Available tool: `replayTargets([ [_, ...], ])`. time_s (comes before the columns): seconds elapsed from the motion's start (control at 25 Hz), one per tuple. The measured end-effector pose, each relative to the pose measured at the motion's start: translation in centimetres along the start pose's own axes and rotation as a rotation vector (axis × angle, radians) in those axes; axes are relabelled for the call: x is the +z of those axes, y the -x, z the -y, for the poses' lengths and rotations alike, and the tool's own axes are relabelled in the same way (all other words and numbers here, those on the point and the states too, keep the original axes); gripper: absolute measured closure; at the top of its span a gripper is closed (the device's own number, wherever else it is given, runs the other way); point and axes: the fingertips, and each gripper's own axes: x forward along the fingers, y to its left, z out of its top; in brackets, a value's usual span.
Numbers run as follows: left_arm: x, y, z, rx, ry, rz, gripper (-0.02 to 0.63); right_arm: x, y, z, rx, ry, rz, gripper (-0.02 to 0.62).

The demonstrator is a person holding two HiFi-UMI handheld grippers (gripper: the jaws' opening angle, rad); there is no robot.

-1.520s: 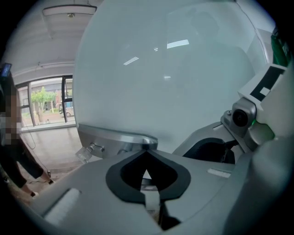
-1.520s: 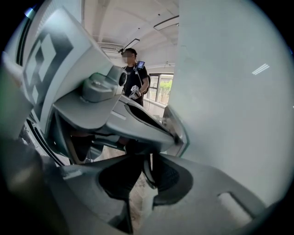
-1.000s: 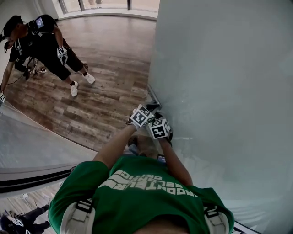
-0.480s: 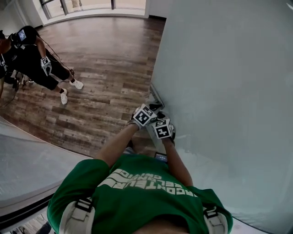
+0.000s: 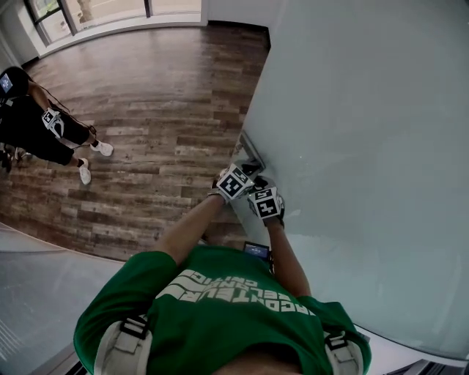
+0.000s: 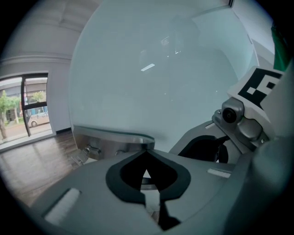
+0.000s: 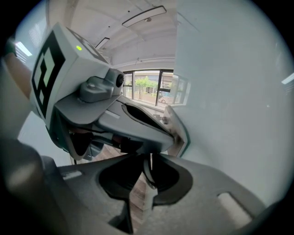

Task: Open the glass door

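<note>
The frosted glass door [image 5: 366, 146] fills the right of the head view. Its free edge carries a metal fitting [image 5: 248, 149] low down, which the left gripper view shows as a steel bracket [image 6: 112, 142] just past my jaws. My left gripper [image 5: 242, 174] and right gripper [image 5: 270, 199] are side by side at that door edge, close to the glass. Both are shut, the left gripper [image 6: 146, 176] and the right gripper [image 7: 148, 176] each with nothing seen between the jaws. The right gripper view looks along the door edge [image 7: 181, 133], with the left gripper's body [image 7: 92, 101] just above.
A person in black [image 5: 37, 124] stands at the far left on the wooden floor [image 5: 161, 110]. Windows [image 5: 110, 11] line the far wall. Another pale glass panel [image 5: 37, 293] lies at the lower left. A small screen [image 5: 256, 250] hangs at my chest.
The door edge and both grippers have shifted a little to the right. More wooden floor shows, the lower-left panel has slid out of view, and the person in black sits further left.
</note>
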Motion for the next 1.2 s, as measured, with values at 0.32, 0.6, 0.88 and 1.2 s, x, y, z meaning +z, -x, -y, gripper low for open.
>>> replayTargets([
  [0.32, 2.2, -3.3, 0.2, -0.066, -0.055, 0.025, 0.6, -0.6, -0.2, 3.7, -0.059, -0.023, -0.001, 0.537],
  [0.6, 3.3, -6.1, 0.2, -0.114, -0.081, 0.014, 0.599, -0.8, -0.6, 7.3, -0.086, -0.053, -0.012, 0.537],
  [0.88, 5.0, -8.3, 0.5, -0.151, -0.141, -0.03, 0.6, -0.7, -0.1, 9.7, -0.111, -0.113, -0.005, 0.537],
  [1.2, 7.1, -11.8, 0.7, -0.149, -0.152, -0.026, 0.599, -1.0, 0.2, 13.6, -0.151, -0.14, -0.002, 0.537],
])
